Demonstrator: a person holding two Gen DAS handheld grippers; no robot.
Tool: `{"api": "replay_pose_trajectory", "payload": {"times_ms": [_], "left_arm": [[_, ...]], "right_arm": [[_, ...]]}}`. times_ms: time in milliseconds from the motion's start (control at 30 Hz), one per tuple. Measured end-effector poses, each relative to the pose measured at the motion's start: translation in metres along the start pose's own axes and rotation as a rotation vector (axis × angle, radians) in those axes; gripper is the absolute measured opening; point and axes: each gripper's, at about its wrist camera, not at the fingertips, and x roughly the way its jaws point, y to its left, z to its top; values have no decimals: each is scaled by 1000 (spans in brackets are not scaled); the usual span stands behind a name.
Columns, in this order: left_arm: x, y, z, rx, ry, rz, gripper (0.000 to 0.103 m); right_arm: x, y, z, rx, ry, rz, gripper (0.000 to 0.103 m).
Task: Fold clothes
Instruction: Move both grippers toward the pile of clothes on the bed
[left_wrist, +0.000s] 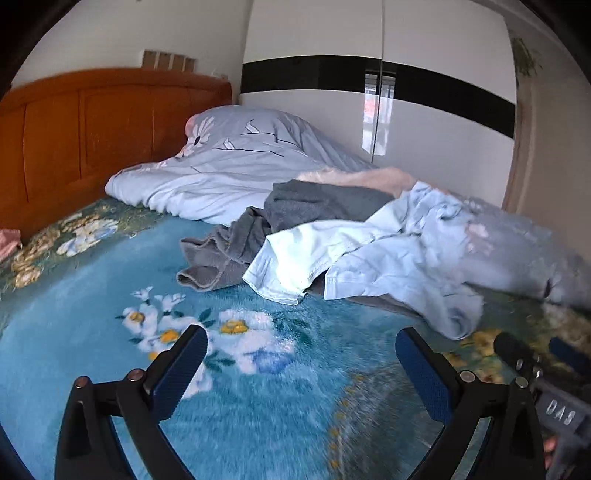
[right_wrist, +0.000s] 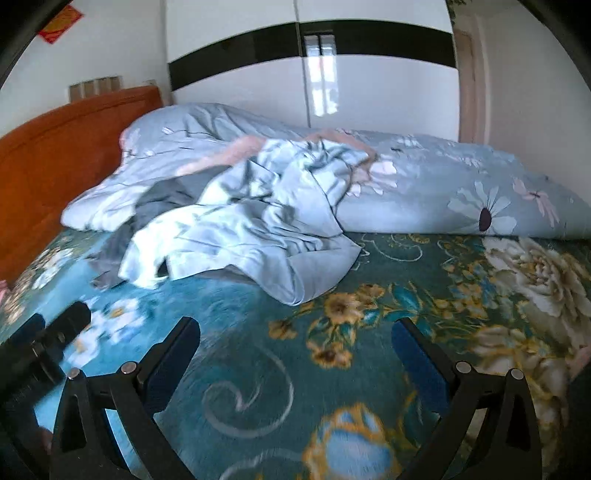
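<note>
A crumpled light blue garment (left_wrist: 369, 254) (right_wrist: 251, 229) lies in a heap on the floral blue blanket (left_wrist: 110, 295) (right_wrist: 369, 350), on top of a grey garment (left_wrist: 236, 240) (right_wrist: 110, 254). A pink cloth (left_wrist: 362, 177) (right_wrist: 236, 151) shows behind them. My left gripper (left_wrist: 301, 347) is open above the blanket, short of the heap, with nothing between its fingers. My right gripper (right_wrist: 295, 338) is open too, also in front of the heap and empty. Each gripper shows at the edge of the other's view: the right one (left_wrist: 535, 362) and the left one (right_wrist: 55, 332).
A rumpled pale blue flowered quilt (left_wrist: 229, 166) (right_wrist: 443, 184) runs along the far side of the bed. An orange wooden headboard (left_wrist: 92, 129) (right_wrist: 55, 155) stands at the left. A white wardrobe (left_wrist: 369, 92) (right_wrist: 314, 74) with a black band is behind the bed.
</note>
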Motion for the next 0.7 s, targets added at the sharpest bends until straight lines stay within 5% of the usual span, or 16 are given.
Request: {"api": "replay_pose_trajectory", "payload": {"times_ms": [367, 533, 700], "left_arm": [[21, 5, 7, -60, -27, -102, 103], [8, 11, -8, -56, -62, -59, 103], [25, 13, -17, -74, -68, -28, 103]], "right_arm": [[42, 9, 9, -93, -39, 51, 103], [55, -7, 32, -106, -67, 50, 103], [51, 14, 5, -103, -130, -39, 103]]}}
